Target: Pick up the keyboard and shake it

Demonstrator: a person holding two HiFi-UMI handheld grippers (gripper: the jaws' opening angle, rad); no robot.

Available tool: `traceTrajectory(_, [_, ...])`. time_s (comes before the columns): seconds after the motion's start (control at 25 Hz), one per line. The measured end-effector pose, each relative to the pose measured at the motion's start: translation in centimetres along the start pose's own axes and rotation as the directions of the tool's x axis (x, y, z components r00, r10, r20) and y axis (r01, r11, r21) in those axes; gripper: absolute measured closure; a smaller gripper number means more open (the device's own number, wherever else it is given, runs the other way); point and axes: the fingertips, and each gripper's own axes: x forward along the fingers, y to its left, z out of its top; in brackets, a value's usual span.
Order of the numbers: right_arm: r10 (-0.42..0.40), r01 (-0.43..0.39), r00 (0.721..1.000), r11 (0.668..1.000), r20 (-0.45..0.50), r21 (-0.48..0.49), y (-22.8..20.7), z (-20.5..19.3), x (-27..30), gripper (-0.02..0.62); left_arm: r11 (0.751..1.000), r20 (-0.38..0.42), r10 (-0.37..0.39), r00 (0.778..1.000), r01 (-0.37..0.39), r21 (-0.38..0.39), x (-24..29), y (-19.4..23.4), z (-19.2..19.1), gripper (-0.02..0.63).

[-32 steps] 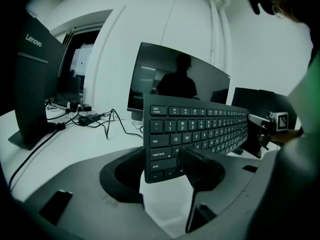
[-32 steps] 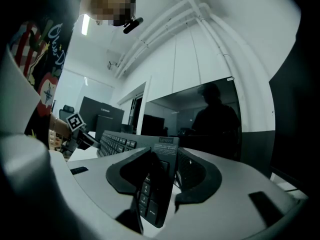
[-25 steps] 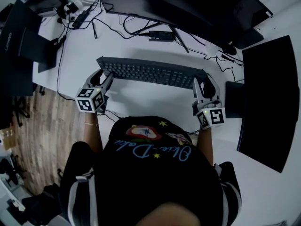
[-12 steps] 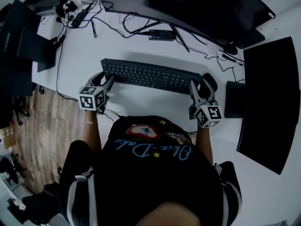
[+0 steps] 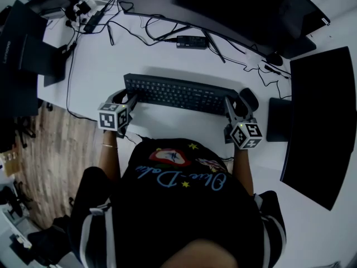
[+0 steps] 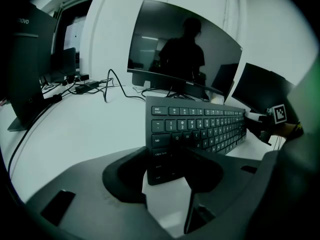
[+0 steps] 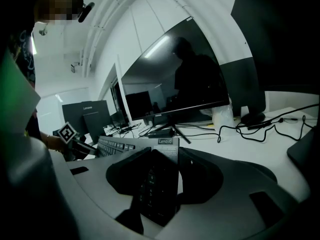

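– Head view first: what do you see?
– 1 black keyboard (image 5: 178, 92) sits longways over a white table (image 5: 100, 60). The left gripper (image 5: 128, 96) is at 1 end and the right gripper (image 5: 237, 104) is at the other end.
– What is the left gripper doing?
– Left gripper view shows the keyboard's left end, by the tab key, right between its 2 fingers (image 6: 122, 171). The fingers are closing and they press on it.
– And the right gripper?
– Right gripper view shows the keyboard's right end between its 2 fingers. They squeeze it from both sides.
– Is the keyboard up off the table?
– I cannot tell.
– What is past the fingers?
– 1 big dark monitor (image 5: 223, 4) stands past the fingertips, on the far side of the keyboard. 1 small black box (image 5: 191, 41) lies between the keyboard and the monitor.
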Motion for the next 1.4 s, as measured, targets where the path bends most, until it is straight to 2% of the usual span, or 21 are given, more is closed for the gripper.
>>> traceTrajectory(0.64, [-0.005,0.012,0.997,0.997,-0.083,0.078,-2.2,-2.2,1.8,0.445,0.999,-0.031,-0.028,0.999,0.026,-0.035,1.4,-0.6,-0.1,0.419])
traceTrajectory(0.96, [-0.015,0.027,0.994,0.995,-0.112,0.098,-2.8,-2.9,2.5,0.443,0.999,-0.045,-0.028,0.999,0.026,-0.046,1.6,-0.7,0.6,0.423])
traceTrajectory(1.4, [-0.042,0.063,0.982,0.992,-0.184,0.109,-3.6,-3.8,3.6,0.44,0.996,-0.091,-0.041,0.995,0.034,-0.081,2.6,-0.4,-0.2,0.422])
